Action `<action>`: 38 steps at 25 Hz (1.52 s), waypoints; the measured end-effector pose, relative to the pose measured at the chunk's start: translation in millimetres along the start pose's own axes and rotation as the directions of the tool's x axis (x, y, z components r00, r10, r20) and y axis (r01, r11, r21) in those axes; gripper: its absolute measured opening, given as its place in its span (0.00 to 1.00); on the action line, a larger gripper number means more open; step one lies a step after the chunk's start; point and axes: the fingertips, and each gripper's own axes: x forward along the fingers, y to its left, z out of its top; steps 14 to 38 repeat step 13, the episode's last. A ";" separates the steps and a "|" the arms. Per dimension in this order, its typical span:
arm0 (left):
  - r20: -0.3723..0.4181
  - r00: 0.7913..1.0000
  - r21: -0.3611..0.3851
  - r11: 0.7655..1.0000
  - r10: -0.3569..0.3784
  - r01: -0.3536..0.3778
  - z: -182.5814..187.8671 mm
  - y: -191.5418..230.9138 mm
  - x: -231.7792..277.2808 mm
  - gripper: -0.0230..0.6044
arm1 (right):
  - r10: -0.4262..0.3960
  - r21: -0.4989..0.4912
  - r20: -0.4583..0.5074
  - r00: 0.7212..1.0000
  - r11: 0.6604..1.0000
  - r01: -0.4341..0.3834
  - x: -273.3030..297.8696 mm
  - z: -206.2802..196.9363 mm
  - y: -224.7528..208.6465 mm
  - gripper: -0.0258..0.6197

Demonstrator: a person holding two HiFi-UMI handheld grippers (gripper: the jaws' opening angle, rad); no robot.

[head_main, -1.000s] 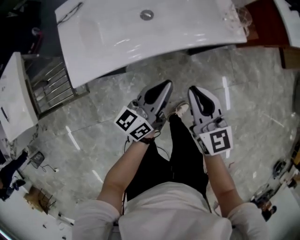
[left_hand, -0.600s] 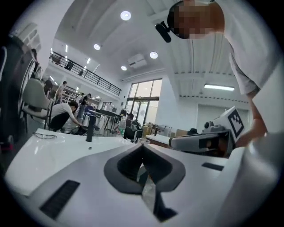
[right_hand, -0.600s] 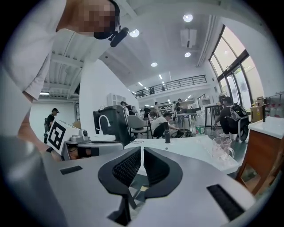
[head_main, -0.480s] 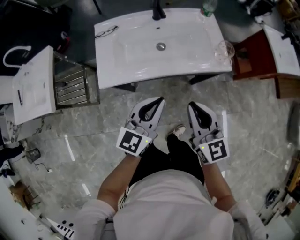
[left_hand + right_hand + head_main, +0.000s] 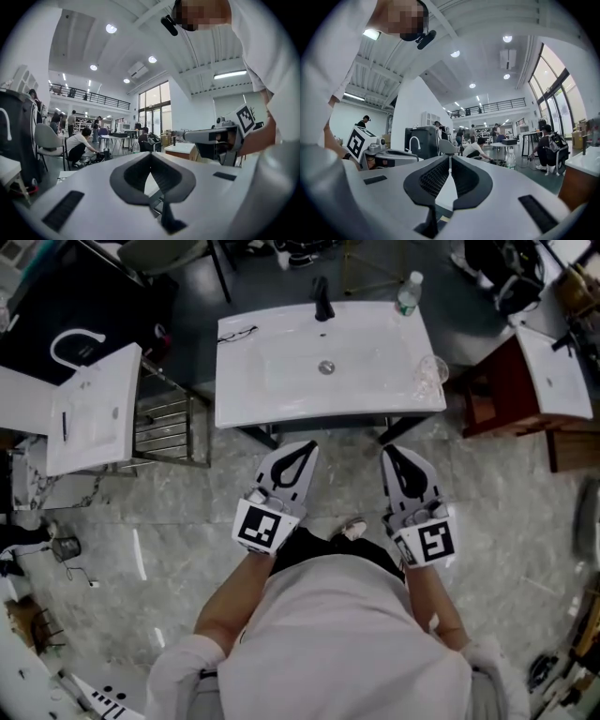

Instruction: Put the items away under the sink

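Note:
A white sink [image 5: 281, 390] with a black faucet [image 5: 322, 298] stands ahead of me. On its top are a clear plastic bottle [image 5: 407, 293] at the back right, a clear glass [image 5: 432, 369] at the right edge and a pair of eyeglasses [image 5: 239, 333] at the left. My left gripper [image 5: 305, 448] and right gripper [image 5: 391, 454] hang side by side just short of the sink's front edge, pointing level. Both are shut with nothing in them, their tips meeting in the left gripper view [image 5: 150, 154] and the right gripper view [image 5: 449, 158]. The space under the sink is hidden.
A second white basin [image 5: 94, 409] on a metal rack [image 5: 169, 427] stands to the left. At the right is a red-brown cabinet [image 5: 492, 381] with another basin. A black panel [image 5: 84, 306] is at the far left. People sit and stand in the hall behind.
Both grippers have risen from near the floor to about the sink's height. The left gripper has rolled so its marker cube faces up. More of the sink and room now shows.

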 end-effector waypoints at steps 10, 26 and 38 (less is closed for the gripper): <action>0.062 0.997 0.048 0.998 0.040 -0.043 29.0 -5.3 7.0 0.04 | 0.026 -0.045 0.074 0.997 0.999 -0.023 -9.5 33.3 -13.5 0.11; 0.059 0.998 0.035 0.999 0.037 -0.040 24.9 -8.6 3.7 0.04 | 0.042 -0.049 0.064 0.997 0.998 -0.039 -8.4 32.3 -10.4 0.10; 0.059 0.998 0.035 0.999 0.037 -0.040 24.9 -8.6 3.7 0.04 | 0.042 -0.049 0.064 0.997 0.998 -0.039 -8.4 32.3 -10.4 0.10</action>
